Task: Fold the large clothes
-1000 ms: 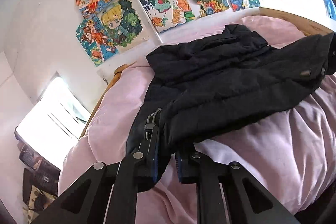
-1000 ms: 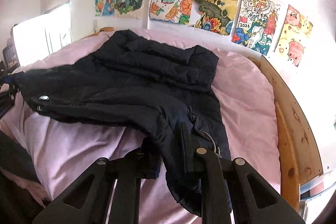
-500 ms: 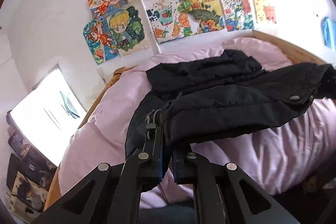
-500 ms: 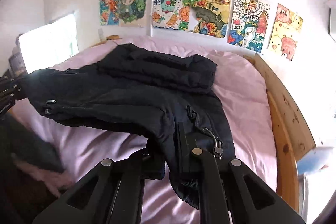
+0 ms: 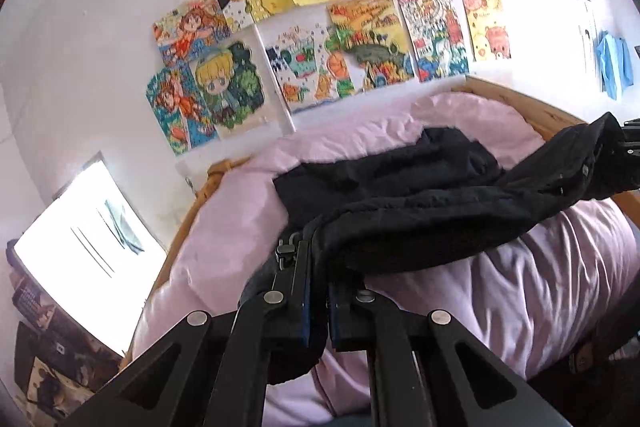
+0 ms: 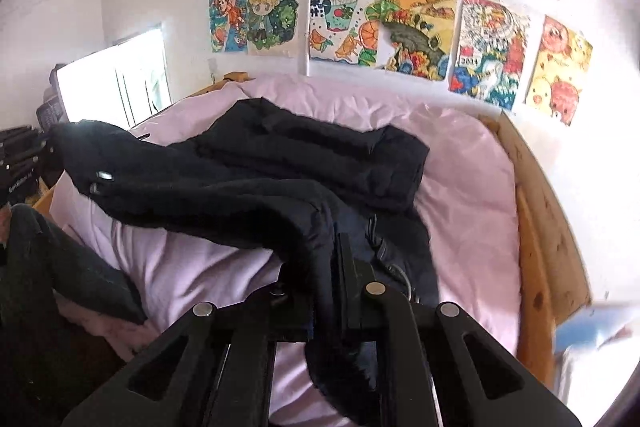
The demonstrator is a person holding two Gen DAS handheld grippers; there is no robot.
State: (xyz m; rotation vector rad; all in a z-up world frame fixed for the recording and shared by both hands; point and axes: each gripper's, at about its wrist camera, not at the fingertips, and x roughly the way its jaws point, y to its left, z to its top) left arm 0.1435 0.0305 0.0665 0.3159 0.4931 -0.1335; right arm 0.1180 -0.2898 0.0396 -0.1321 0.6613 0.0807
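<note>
Basically a two-corner pinch: both claws are clamped tight on the near edge of a black puffy jacket (image 5: 420, 211), one at each end, so the hem hangs as a raised span between them.

Left claw (image 5: 318, 291) is closed narrow on the jacket's zipper-side corner; a zipper pull (image 5: 285, 254) sits right at its fingertips. Right claw (image 6: 324, 287) is closed narrow on the other corner, dark fabric draping down over and between its fingers. Each claw also shows at the far edge of the other's view, with jacket cloth bunched at it.

Jacket location: on the bed, over a pink duvet (image 6: 472, 163). Its far part lies flat and bunched on the duvet toward the wall; the near part is held off the bed. Snap buttons (image 6: 102, 181) show on the lifted flap.

Why held this way, my read: gripping both corners keeps the edge straight so the near half can be carried over the far half in one fold. The thick padding makes it bulky, so a loose grip would likely slip.

Fold looks early, with the jacket not yet doubled over. Wooden bed frame (image 6: 540, 227) runs along the right; kids' drawings (image 6: 416, 23) cover the wall behind.
</note>
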